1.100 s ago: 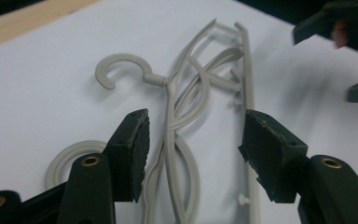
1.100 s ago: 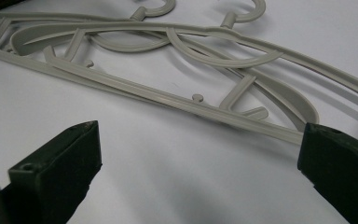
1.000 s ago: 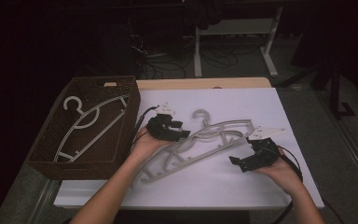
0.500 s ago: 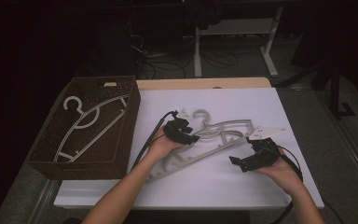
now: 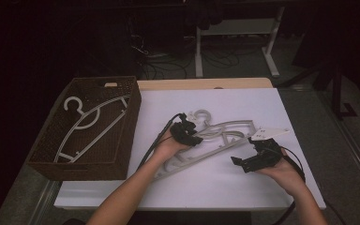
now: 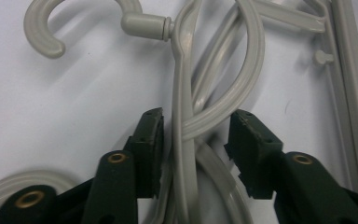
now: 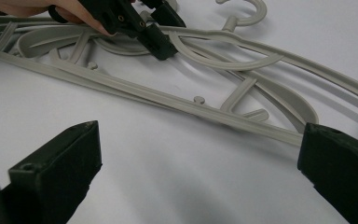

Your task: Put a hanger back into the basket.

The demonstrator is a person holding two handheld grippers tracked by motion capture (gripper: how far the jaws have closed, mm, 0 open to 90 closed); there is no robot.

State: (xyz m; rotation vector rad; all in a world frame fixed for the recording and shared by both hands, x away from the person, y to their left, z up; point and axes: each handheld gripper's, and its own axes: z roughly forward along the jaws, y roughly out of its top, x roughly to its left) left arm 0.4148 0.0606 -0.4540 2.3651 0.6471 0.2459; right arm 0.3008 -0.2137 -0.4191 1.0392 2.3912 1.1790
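The hanger (image 6: pixel 186 116) is straddled by the closing left gripper (image 6: pixel 196 135), not yet pinched; the right gripper (image 7: pixel 198 154) is held wide open.

The hangers (image 5: pixel 215 136) on the table (image 5: pixel 272 108) are pale grey plastic, and the table's top is plain white. The basket (image 5: pixel 51 154) is dark brown wicker holding a white hanger (image 5: pixel 91 124); both claws are black

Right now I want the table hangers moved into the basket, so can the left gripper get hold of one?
Probably yes: the left gripper already straddles the grey hangers near the hook, jaws closing in, nothing blocking them.
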